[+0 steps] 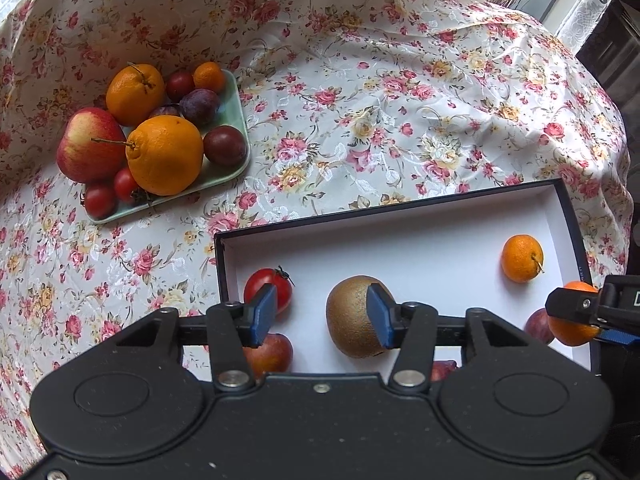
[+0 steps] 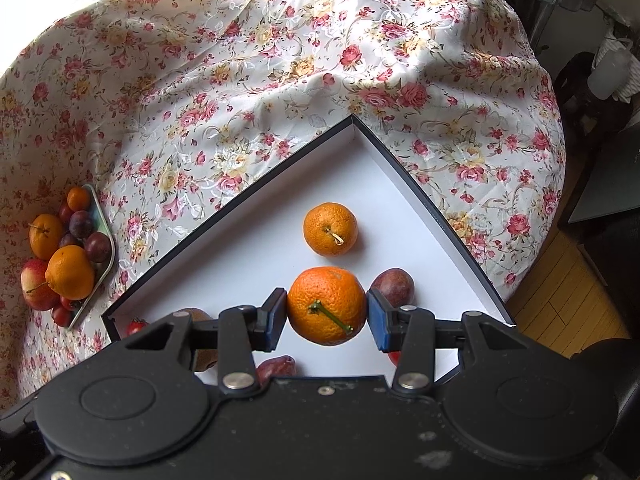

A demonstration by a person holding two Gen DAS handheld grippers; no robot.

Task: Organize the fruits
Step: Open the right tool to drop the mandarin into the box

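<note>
A brown kiwi (image 1: 352, 320) lies on the white floor of a dark-rimmed box (image 1: 218, 256). My left gripper (image 1: 322, 314) stands open over it: the right pad is at the kiwi's side and the left pad is clear of it. Beside the left pad sit a red tomato (image 1: 280, 286) and a reddish plum (image 1: 274, 354). My right gripper (image 2: 326, 320) is shut on a mandarin (image 2: 326, 304) with a green stem, just above the box (image 2: 240, 210) floor. A smaller mandarin (image 2: 330, 229) and a dark plum (image 2: 394, 286) lie close by.
A pale green plate (image 1: 232, 114) at the left holds oranges, an apple, plums and small tomatoes; it also shows as the plate (image 2: 105, 276) in the right wrist view. A floral cloth (image 1: 360, 100) covers the table. Wooden floor (image 2: 560, 304) and dark furniture lie beyond the table's right edge.
</note>
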